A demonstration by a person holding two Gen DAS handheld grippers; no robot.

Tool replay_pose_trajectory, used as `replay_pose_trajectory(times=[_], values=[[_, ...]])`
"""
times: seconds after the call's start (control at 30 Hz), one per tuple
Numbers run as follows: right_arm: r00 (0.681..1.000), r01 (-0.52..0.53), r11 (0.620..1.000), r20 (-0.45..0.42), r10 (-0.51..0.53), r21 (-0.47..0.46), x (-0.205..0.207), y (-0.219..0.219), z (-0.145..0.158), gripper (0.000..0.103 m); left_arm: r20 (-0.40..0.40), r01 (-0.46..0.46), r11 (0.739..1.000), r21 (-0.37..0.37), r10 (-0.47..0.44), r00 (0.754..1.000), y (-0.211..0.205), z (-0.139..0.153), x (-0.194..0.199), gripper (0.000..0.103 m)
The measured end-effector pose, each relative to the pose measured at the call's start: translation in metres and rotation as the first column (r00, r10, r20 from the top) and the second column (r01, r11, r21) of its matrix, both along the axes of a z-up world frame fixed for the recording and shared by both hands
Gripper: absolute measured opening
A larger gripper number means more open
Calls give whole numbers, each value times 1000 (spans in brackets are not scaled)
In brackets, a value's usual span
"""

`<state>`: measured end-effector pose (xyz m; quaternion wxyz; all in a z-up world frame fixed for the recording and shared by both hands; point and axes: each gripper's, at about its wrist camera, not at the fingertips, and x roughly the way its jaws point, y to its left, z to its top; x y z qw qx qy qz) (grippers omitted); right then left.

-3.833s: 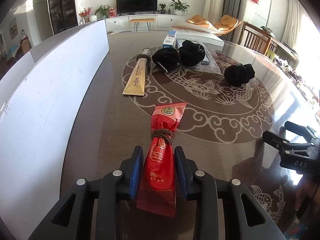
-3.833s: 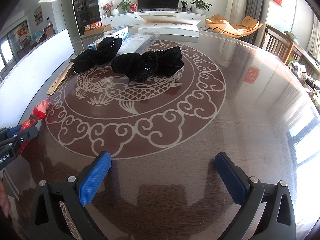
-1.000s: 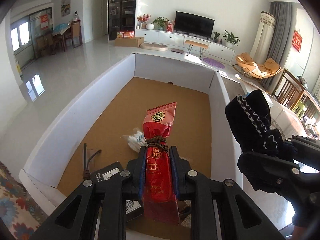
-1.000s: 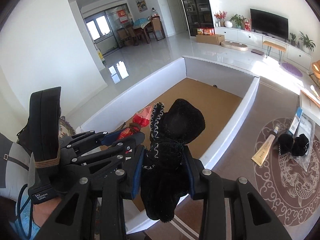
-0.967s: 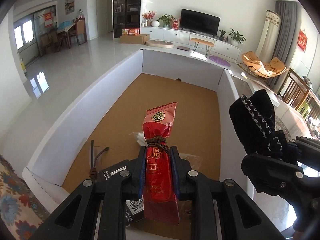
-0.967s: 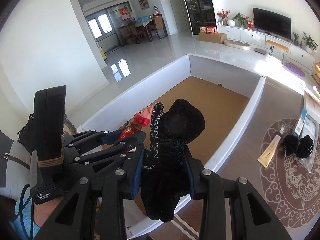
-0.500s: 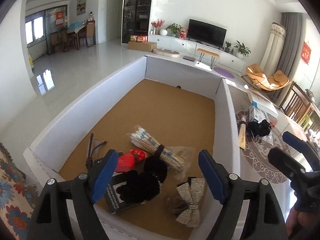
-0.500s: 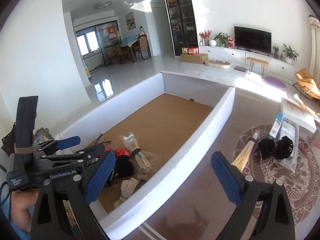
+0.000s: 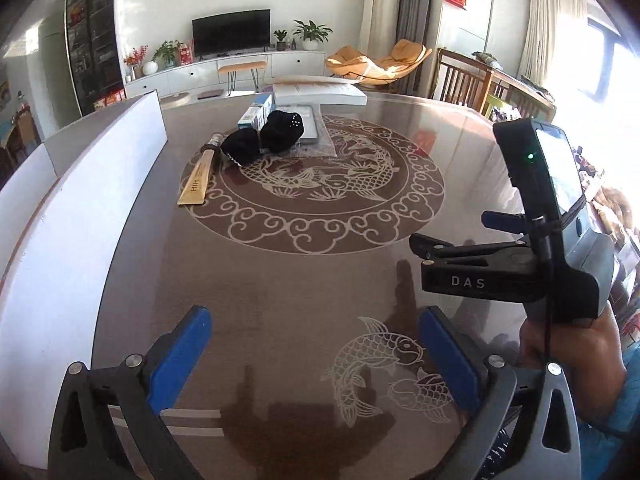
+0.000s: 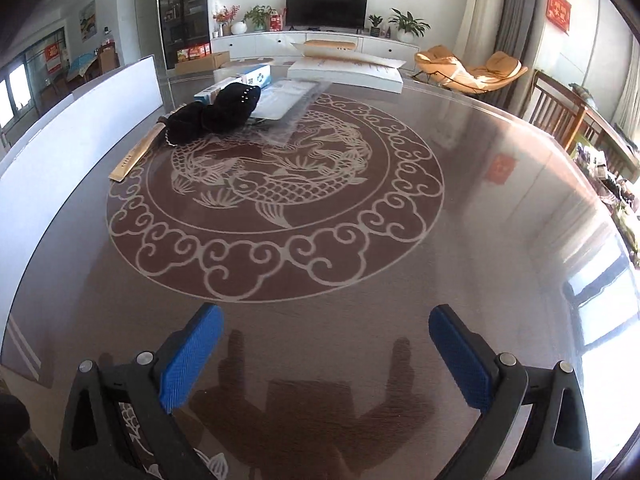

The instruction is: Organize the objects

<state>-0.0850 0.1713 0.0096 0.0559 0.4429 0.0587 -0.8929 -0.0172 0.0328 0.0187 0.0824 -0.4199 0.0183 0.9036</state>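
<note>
Both grippers hang over the round brown table (image 9: 280, 280) with nothing between their fingers. My left gripper (image 9: 314, 320) has its blue pads wide apart, the jaws still opening. Open too is my right gripper (image 10: 326, 314); in the left wrist view the right gripper (image 9: 452, 230) sits at the right, held by a hand (image 9: 572, 344). At the far side lie two black fabric pieces (image 9: 260, 140) (image 10: 216, 114), touching each other, and a gold tube (image 9: 196, 184) (image 10: 134, 156) just left of them.
The tall white wall of a box (image 9: 80, 208) (image 10: 80, 120) runs along the table's left edge. Behind the black pieces lie a blue-and-white carton (image 9: 254, 114), a clear plastic bag (image 10: 288, 100) and a flat white box (image 9: 320, 94). Wooden chairs stand at the right.
A second ago the left gripper held a red packet and the right a black fabric piece over the white box. Both were let go into it, the jaws opened, and both grippers swung over the table.
</note>
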Motion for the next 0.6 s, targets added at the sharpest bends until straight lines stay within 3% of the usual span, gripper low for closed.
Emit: replay_pose_trajectory(times=[0.23, 0.6], values=[[998, 65, 997, 18, -65, -43, -2, 18, -2, 103, -12, -56, 997, -55, 56, 998, -8, -19, -28, 103], [996, 81, 996, 33, -80, -41, -3, 18, -6, 103, 71, -71, 997, -28, 73, 995, -21, -44, -62, 103]])
